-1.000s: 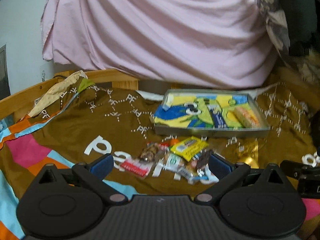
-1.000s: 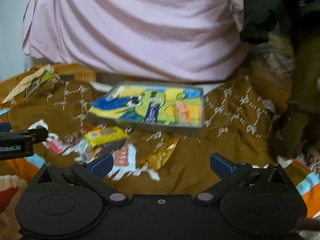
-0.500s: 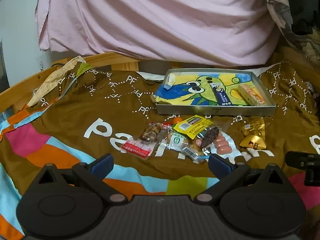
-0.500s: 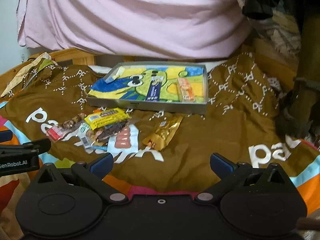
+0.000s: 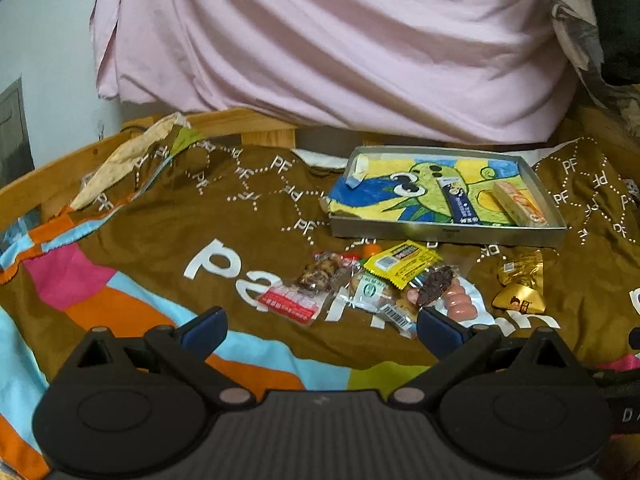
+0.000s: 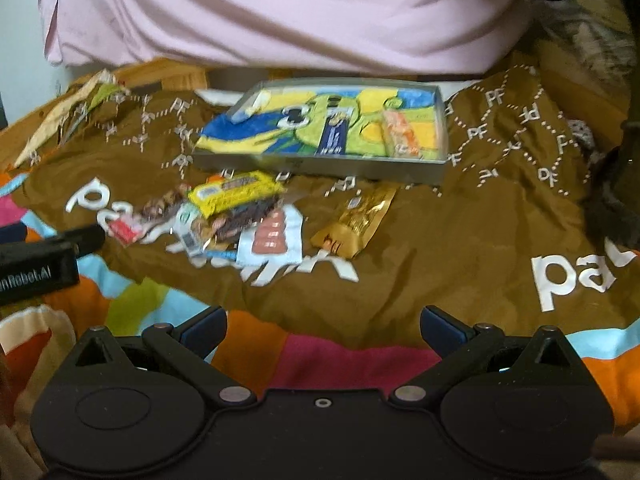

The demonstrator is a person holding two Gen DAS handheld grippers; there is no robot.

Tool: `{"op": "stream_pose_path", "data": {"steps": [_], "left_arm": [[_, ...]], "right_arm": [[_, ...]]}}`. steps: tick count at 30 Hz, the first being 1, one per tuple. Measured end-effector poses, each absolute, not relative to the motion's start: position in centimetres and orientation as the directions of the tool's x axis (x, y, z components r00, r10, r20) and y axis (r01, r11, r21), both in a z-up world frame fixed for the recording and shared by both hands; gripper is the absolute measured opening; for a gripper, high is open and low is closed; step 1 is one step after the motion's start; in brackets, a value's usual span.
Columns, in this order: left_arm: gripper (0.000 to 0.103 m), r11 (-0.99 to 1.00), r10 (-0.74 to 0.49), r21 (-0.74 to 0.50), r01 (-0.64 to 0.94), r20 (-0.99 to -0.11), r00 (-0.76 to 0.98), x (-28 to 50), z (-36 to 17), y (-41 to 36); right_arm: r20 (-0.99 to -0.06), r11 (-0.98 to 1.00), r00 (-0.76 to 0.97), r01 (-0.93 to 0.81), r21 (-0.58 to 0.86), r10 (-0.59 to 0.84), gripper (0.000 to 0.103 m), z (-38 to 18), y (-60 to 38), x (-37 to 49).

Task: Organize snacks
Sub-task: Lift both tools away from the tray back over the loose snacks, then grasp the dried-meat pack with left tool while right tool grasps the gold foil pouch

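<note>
A shallow grey tray (image 5: 440,234) with a cartoon lining lies on the brown cloth; it holds a blue stick pack (image 5: 460,204) and an orange bar (image 5: 518,204). It also shows in the right wrist view (image 6: 320,168). In front of it lies a pile of loose snacks: a yellow packet (image 5: 400,262), a red-label pack (image 5: 290,300), a pink sausage pack (image 5: 460,304) and gold packets (image 5: 520,284). My left gripper (image 5: 320,330) is open and empty just short of the pile. My right gripper (image 6: 322,326) is open and empty, further back; the gold packet (image 6: 354,220) lies ahead of it.
A pink draped sheet (image 5: 340,48) hangs behind the tray. A wooden bed rail (image 5: 240,124) runs at the back left with a crumpled cloth (image 5: 120,164) on it. Dark clothing (image 6: 612,200) sits at the right. The left gripper's body (image 6: 40,264) shows at the right view's left edge.
Both grippers have moved a little closer to the snacks after pulling back and tilting down. Both have stayed open and empty.
</note>
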State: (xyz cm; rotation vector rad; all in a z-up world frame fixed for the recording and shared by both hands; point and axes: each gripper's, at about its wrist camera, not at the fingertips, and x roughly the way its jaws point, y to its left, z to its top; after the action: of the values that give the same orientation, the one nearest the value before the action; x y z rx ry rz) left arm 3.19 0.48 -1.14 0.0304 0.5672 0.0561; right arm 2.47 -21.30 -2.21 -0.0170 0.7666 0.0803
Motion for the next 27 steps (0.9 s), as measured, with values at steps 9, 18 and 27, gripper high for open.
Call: {"op": "stream_pose_path", "data": {"steps": [9,18,27], "left_arm": [[0.103,0.999,0.044,0.027,-0.034,-0.564,0.825,3.7,-1.8,0.7],[0.103,0.993,-0.113,-0.043,0.109,-0.604,0.789,5.4,-2.4,0.2],[0.103,0.98,-0.184,-0.061,0.192,-0.658,0.73,9.9,-4.4,-0.4]], "right_arm": [[-0.671,0.988,0.732,-0.153,0.013,0.122,0.102,-0.7,-21.3,2.7],[-0.639,0.967,0.738,-0.254,0.035,0.217,0.102,1.8,-23.3,5.9],[-0.691,0.905,0.612,-0.396,0.154,0.385,0.102,1.2,-25.6,11.9]]}}
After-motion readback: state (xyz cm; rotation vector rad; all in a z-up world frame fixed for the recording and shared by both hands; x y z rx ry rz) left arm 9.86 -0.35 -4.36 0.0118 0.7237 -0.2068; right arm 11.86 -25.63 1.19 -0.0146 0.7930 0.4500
